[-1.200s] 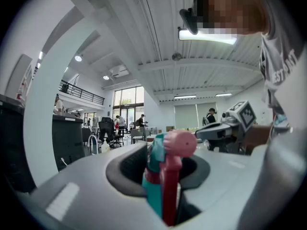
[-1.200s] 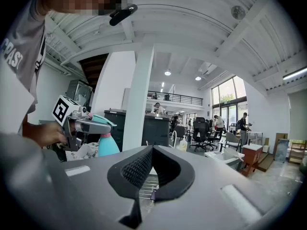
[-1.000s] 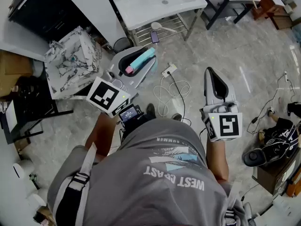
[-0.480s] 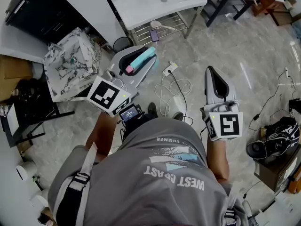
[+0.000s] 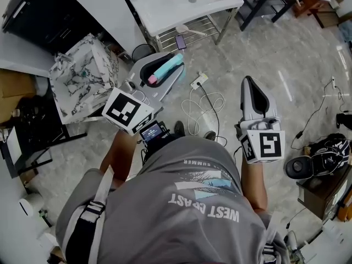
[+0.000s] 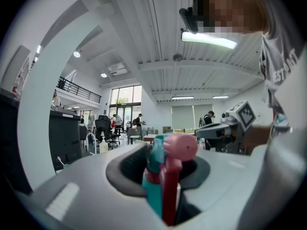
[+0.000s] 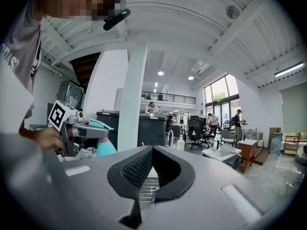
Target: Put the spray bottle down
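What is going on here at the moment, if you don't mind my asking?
A person stands on a tiled floor with a handheld tool in each hand. The left tool is clamped on a teal spray bottle with a pink nozzle, held level above the floor. The right tool is shut and empty. The bottle has not yet been set down.

hand-held grippers (image 5: pixel 165 65) (image 5: pixel 247 83): 2 | spray bottle (image 5: pixel 168 67): 1 | marker cubes (image 5: pixel 127 110) (image 5: pixel 264 146): 2

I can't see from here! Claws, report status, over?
Left claw shut on spray bottle. Right claw shut, empty. Bottle not down yet, held over floor. White cable on floor ahead.
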